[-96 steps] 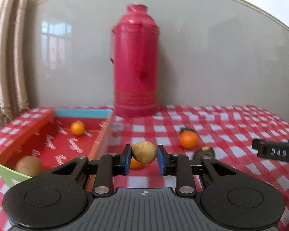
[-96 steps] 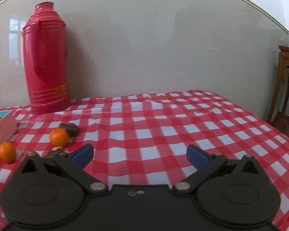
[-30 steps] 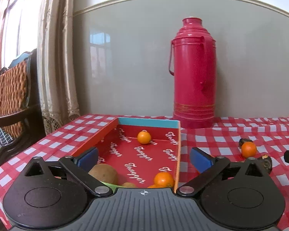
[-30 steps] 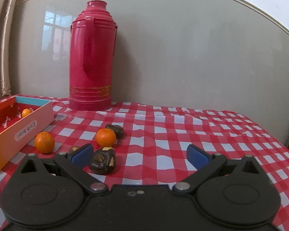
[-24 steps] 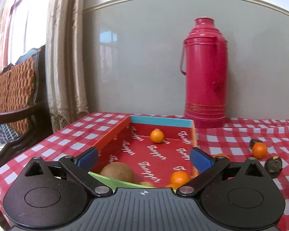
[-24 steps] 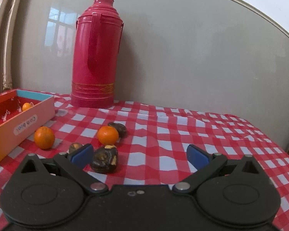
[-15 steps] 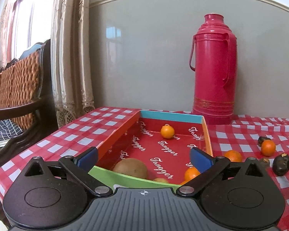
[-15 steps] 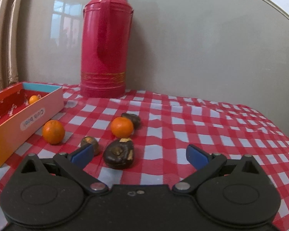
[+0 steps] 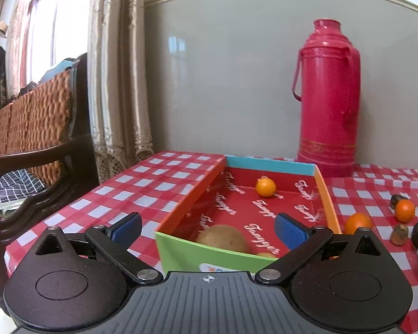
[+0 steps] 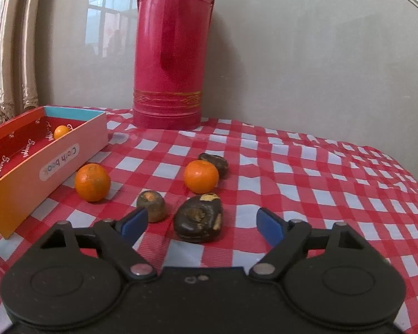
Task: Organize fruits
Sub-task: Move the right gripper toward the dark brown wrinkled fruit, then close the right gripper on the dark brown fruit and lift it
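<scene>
Red-checked cloth covers the counter (image 10: pixel 306 172), where both the left tool (image 9: pixel 207 229) and right tool (image 10: pixel 202 224) gape released, the right framing a dark wrinkled fruit (image 10: pixel 199 218) at lower centre.

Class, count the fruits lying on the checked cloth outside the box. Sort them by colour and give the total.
Orange fruits: 2
Dark brown fruits: 3
Total: 5
</scene>
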{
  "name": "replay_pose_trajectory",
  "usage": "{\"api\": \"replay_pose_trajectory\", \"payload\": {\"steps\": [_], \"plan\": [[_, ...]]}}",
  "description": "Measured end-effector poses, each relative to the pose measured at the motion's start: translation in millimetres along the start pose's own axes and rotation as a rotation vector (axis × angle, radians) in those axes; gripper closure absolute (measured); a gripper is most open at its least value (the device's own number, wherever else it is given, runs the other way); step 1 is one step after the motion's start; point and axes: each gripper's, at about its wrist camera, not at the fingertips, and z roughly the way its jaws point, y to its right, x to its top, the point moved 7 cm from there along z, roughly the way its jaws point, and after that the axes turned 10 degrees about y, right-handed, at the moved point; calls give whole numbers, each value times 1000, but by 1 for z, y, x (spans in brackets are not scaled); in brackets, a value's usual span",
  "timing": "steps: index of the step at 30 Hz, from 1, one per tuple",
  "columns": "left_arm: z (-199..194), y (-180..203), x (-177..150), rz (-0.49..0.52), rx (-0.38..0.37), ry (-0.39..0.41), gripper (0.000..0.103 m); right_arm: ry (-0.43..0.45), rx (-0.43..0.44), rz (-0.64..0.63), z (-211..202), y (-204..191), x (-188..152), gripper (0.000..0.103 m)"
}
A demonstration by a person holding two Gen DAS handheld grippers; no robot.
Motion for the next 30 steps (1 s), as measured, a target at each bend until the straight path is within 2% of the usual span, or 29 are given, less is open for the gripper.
{"api": "replay_pose_trajectory", "payload": {"steps": [8, 15, 18, 20, 23, 30], "plan": [[7, -17, -4, -17, 25, -20, 2, -25, -2, -18, 12, -10, 0, 34], [9, -28, -6, -25, 38, -24, 2, -61, -28, -2, 21, -1, -5, 42], [10, -32, -6, -30, 38, -29, 2, -78, -28, 2, 24, 0, -7, 51], [11, -33, -7, -29, 40, -30, 2, -90, -25, 8, 26, 1, -8, 53], [11, -34, -8, -28, 40, -35, 2, -109, -12, 28, 29, 2, -10, 66], [12, -39, -10, -32, 45, -42, 2, -101, 1, 56, 27, 0, -8, 67]]}}
